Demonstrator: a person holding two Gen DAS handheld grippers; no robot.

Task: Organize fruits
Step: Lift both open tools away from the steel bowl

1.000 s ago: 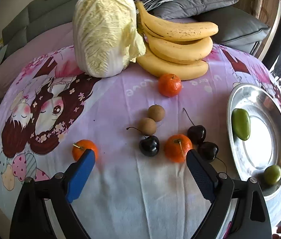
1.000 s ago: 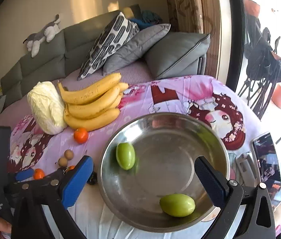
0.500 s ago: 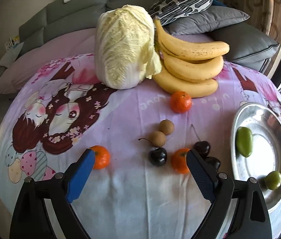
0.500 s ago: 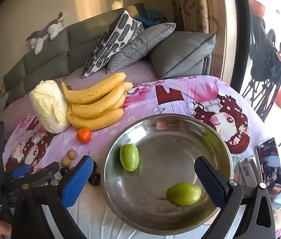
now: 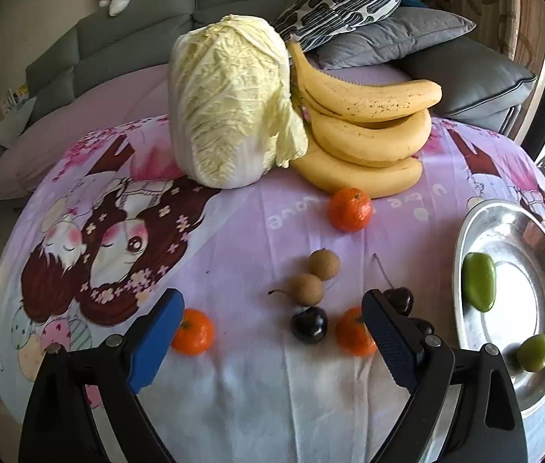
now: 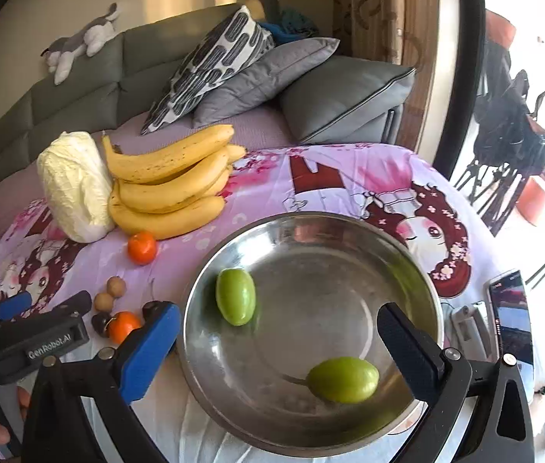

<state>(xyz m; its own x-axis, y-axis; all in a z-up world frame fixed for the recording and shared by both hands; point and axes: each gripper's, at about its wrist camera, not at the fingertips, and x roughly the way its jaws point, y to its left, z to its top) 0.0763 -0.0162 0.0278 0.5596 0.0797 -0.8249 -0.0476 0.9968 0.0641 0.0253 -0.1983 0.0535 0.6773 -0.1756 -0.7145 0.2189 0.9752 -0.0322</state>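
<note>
A steel bowl [image 6: 419,270] holds two green fruits [image 6: 236,296] [image 6: 344,379]; it shows at the right of the left wrist view [image 5: 465,231]. On the cloth lie three tangerines [image 5: 349,209] [image 5: 194,331] [image 5: 353,333], two brown longans [image 5: 323,264] [image 5: 305,289], dark cherries [image 5: 309,325] [image 5: 401,300] and a banana bunch [image 5: 369,131]. My left gripper [image 5: 272,332] is open and empty, above the near tangerines and cherries. My right gripper [image 6: 278,341] is open and empty over the bowl.
A napa cabbage [image 5: 230,104] stands beside the bananas. A phone [image 6: 511,316] lies right of the bowl at the table edge. A grey sofa with cushions [image 6: 257,73] is behind the table.
My left gripper has pulled back and up, so the fruits look farther away. My right gripper has shifted slightly back over the bowl. Both stay open and empty.
</note>
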